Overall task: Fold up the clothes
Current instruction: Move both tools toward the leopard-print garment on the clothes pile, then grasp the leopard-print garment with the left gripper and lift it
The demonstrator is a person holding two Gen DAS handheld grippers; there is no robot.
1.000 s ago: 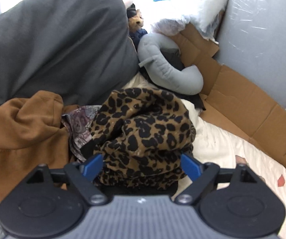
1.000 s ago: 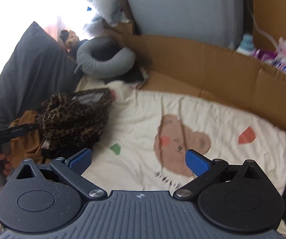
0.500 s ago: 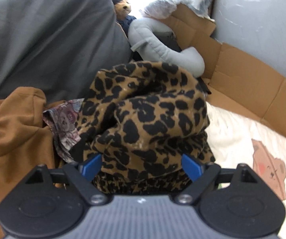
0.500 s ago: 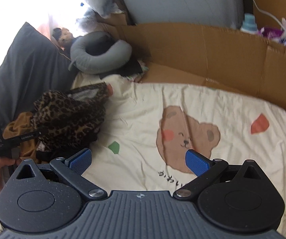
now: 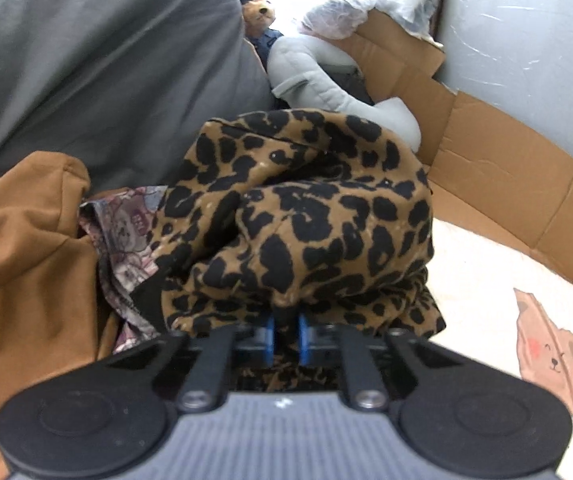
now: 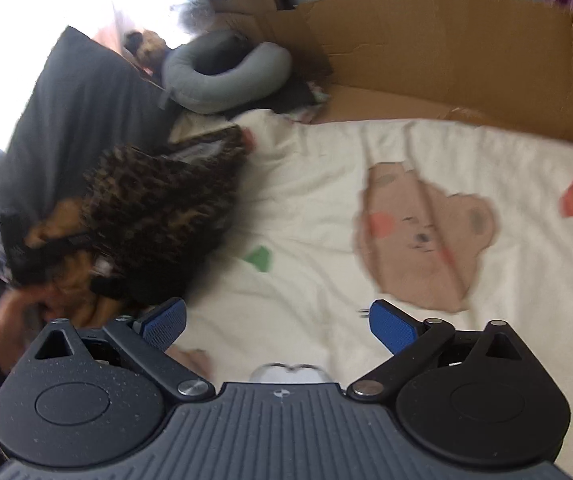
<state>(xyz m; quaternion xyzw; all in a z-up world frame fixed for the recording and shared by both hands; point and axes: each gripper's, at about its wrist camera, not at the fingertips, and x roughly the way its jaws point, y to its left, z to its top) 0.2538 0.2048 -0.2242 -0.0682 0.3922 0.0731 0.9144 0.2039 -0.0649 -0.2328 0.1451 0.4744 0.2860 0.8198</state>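
A crumpled leopard-print garment (image 5: 318, 216) lies on top of a clothes pile at the left side of the bed, blurred in the right wrist view (image 6: 158, 200). My left gripper (image 5: 286, 332) is closing on it; its blue pads stand almost together with a fold of the leopard cloth pinched between them. My right gripper (image 6: 278, 320) hangs open over the cream bear-print sheet (image 6: 326, 200), to the right of the pile, with nothing between its fingers.
A brown hoodie (image 5: 26, 248) and a floral cloth (image 5: 126, 240) lie left of the leopard garment. Behind it lean a dark grey pillow (image 5: 106, 60) and a grey neck pillow (image 5: 318, 84). Cardboard (image 6: 446, 48) lines the bed's far side. A person's hand (image 6: 10, 320) shows at the lower left.
My left gripper's jaws went from wide open to nearly together on the leopard cloth. The right gripper sank toward the sheet, still open.
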